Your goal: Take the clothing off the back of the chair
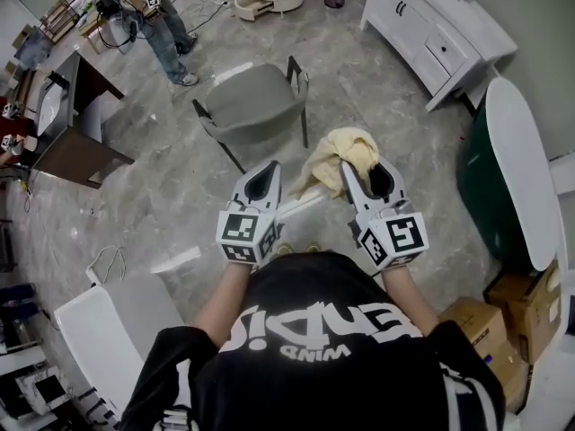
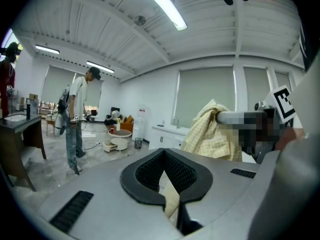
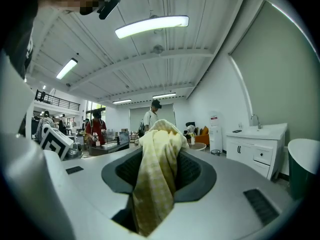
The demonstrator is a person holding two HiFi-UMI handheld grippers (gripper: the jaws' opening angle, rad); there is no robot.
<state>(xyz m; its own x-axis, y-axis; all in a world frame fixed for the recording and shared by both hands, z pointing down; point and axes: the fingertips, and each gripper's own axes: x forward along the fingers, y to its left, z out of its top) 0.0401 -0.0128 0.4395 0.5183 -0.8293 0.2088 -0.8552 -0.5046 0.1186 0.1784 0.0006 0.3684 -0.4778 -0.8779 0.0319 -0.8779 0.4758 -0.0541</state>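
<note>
A pale yellow checked garment (image 1: 346,153) hangs bunched in the air, apart from the grey chair (image 1: 256,106) beyond it. My right gripper (image 1: 364,173) is shut on the garment (image 3: 157,169), which drapes over and between its jaws. A strip of the same cloth (image 1: 301,203) runs across to my left gripper (image 1: 266,171), whose jaws stand nearly together with the yellow cloth (image 2: 171,196) pinched between them. In the left gripper view the main bundle (image 2: 210,134) hangs off to the right. The chair's back is bare.
A person (image 1: 166,25) stands at the back left by a dark desk (image 1: 76,124). A white cabinet (image 1: 436,34) lines the back right. A dark green tub (image 1: 490,187) and cardboard boxes (image 1: 517,308) are on the right, a white chair (image 1: 108,330) at lower left.
</note>
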